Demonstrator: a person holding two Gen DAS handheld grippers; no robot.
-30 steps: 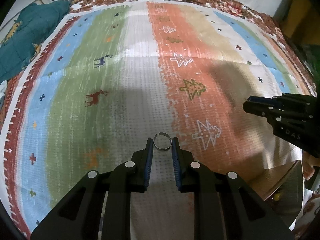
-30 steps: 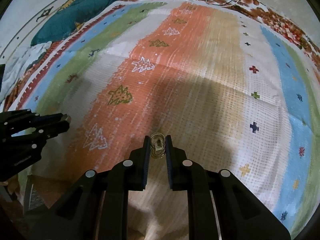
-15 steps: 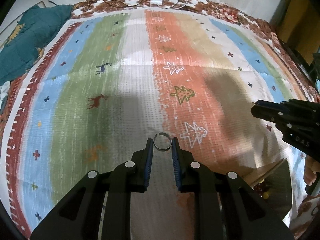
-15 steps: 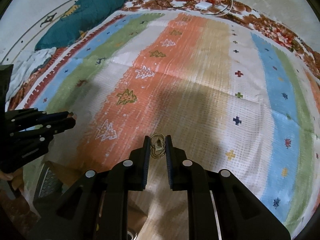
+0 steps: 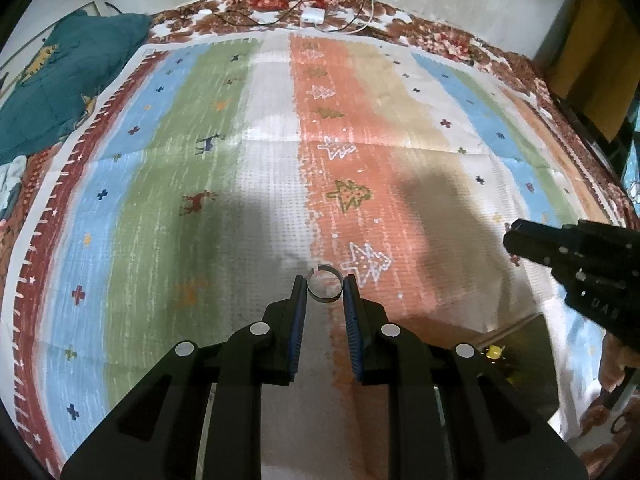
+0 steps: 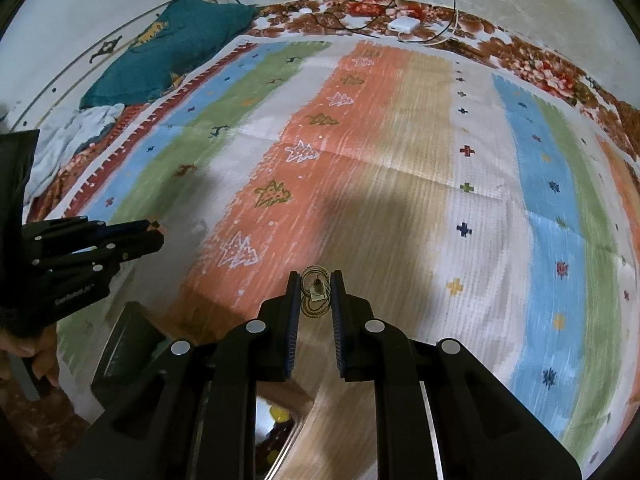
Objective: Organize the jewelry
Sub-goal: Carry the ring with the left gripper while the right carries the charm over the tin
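Observation:
My left gripper is shut on a thin silver open ring, held upright between the blue pads above the striped rug. My right gripper is shut on a gold earring with coiled round parts, held above the rug. A dark open jewelry box sits at the lower right of the left wrist view, with a yellow piece inside; it also shows in the right wrist view at lower left. Each gripper appears at the edge of the other's view.
A striped rug with tree and deer patterns covers the floor. A teal blanket lies at the far left. A white charger with cables lies at the far rug edge by the wall.
Both grippers have risen and pulled back from the rug, each still holding its piece. More of the rug, the far wall and the box have come into view.

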